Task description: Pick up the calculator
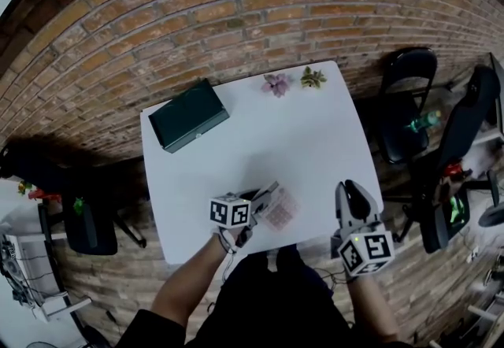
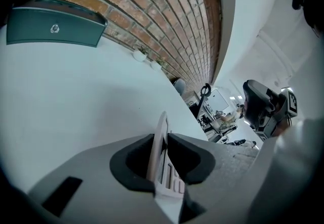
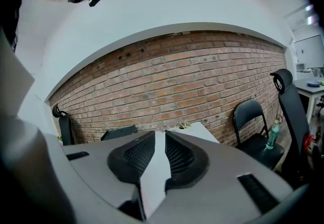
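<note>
The calculator (image 1: 282, 211) is pale pink and thin, and it sits over the near edge of the white table (image 1: 307, 142). My left gripper (image 1: 268, 198) is shut on its left side. In the left gripper view the calculator (image 2: 169, 177) stands edge-on between the dark pads, which press on both faces, with the left gripper (image 2: 161, 134) just above the tabletop. My right gripper (image 1: 350, 190) hovers by the table's near right edge, apart from the calculator. In its own view the right gripper (image 3: 159, 139) shows only a slit between the pads, and nothing is between them.
A dark green box (image 1: 189, 114) lies at the table's far left corner and shows in the left gripper view as well (image 2: 53, 28). Two small flower decorations (image 1: 277, 84) sit at the far edge. A black chair (image 1: 405, 102) with a green bottle (image 1: 425, 120) stands right of the table. A brick wall is behind.
</note>
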### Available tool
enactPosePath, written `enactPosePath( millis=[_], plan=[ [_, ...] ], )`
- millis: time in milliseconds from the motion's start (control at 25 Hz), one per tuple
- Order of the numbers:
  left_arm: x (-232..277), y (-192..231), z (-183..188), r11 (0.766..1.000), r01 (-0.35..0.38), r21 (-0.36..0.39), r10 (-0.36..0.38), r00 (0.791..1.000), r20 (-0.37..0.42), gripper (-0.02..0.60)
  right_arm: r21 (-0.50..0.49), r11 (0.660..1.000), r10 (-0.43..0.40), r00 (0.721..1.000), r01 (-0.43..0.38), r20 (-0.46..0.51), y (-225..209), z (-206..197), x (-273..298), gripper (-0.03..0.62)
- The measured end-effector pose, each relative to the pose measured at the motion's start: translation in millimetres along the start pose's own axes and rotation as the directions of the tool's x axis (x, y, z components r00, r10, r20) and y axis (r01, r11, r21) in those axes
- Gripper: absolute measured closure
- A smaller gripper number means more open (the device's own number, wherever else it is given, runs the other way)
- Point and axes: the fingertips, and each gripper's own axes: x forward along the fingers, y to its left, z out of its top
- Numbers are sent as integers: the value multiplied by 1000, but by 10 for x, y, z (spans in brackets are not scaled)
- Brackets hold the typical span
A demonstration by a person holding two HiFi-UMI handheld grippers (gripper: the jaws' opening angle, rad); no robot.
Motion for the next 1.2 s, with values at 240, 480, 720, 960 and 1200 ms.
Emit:
enactPosePath(
  millis=[240, 480, 720, 960, 1200],
  plan=[
    [-134, -176, 55, 1000, 7, 28, -9, 999, 46, 527, -6, 1000, 8, 1000, -8, 0, 90, 17, -36, 539],
    [-281, -297, 103, 996, -16, 83, 8, 995, 95, 531, -10, 999, 35, 999, -35, 5, 210, 52, -31, 542],
    [-568, -394, 259, 998, 4, 65, -15, 983, 184, 532, -35, 997, 71, 997, -70, 27, 396, 117, -19, 542],
    [-910, -584, 539, 998, 26, 56, -40, 960, 276, 532, -49, 995, 92, 995, -89, 47, 547, 237, -36, 542],
    [-1241, -768, 827, 997, 69, 39, -79, 923, 378, 532, -69, 992, 111, 991, -106, 74, 690, 385, -44, 540]
  ],
)
